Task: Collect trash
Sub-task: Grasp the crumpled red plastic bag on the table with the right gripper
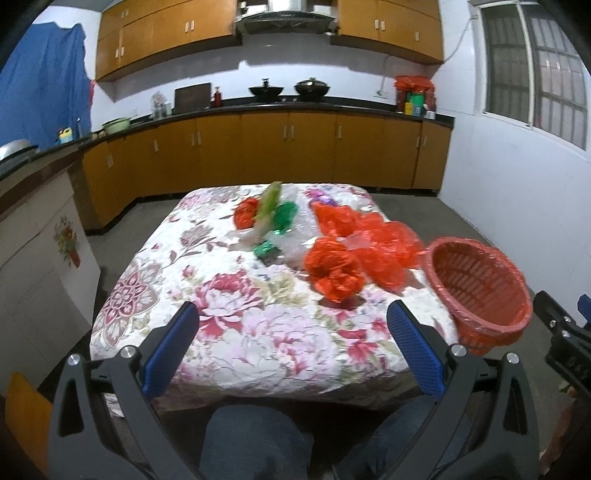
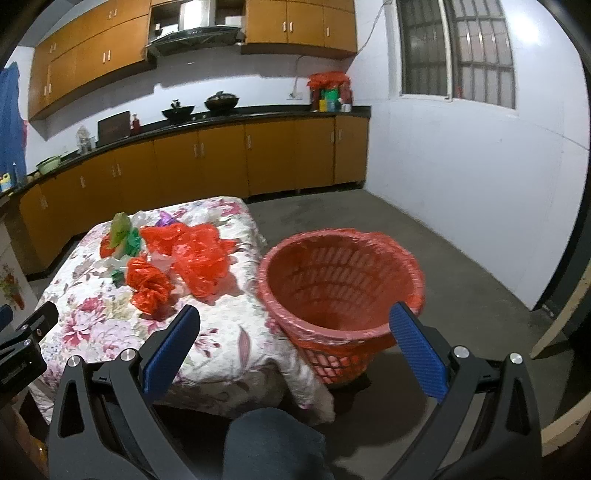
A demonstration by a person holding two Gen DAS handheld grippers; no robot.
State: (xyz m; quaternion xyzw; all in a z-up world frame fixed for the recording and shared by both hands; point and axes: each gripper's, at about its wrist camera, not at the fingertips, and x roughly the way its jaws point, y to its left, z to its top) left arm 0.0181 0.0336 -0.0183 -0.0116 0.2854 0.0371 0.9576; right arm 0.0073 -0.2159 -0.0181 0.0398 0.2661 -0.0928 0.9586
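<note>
Covering the table (image 1: 236, 343), a floral cloth is carrying the trash at its far half. Red basket (image 2: 343, 291) is standing on the floor, touching the table's right edge. Red plastic bags (image 1: 369, 240) are lying near the basket, green wrappers (image 1: 284, 216) beyond them. Left gripper (image 1: 293, 325) and right gripper (image 2: 295, 326) are both gaping wide, gripping nothing.

Orange-brown base cabinets (image 1: 258, 151) are running along the far white wall (image 2: 461, 166) under a dark worktop (image 1: 295, 105), with matching wall cabinets (image 1: 166, 33) hanging above beside a range hood (image 1: 284, 16). Two dark woks (image 1: 288, 89) are sitting on the stove. A barred window (image 2: 458, 51) is showing darkness outside, a blue cloth (image 1: 44, 81) is hanging at left, and the grey concrete floor (image 2: 424, 258) is lying bare.
</note>
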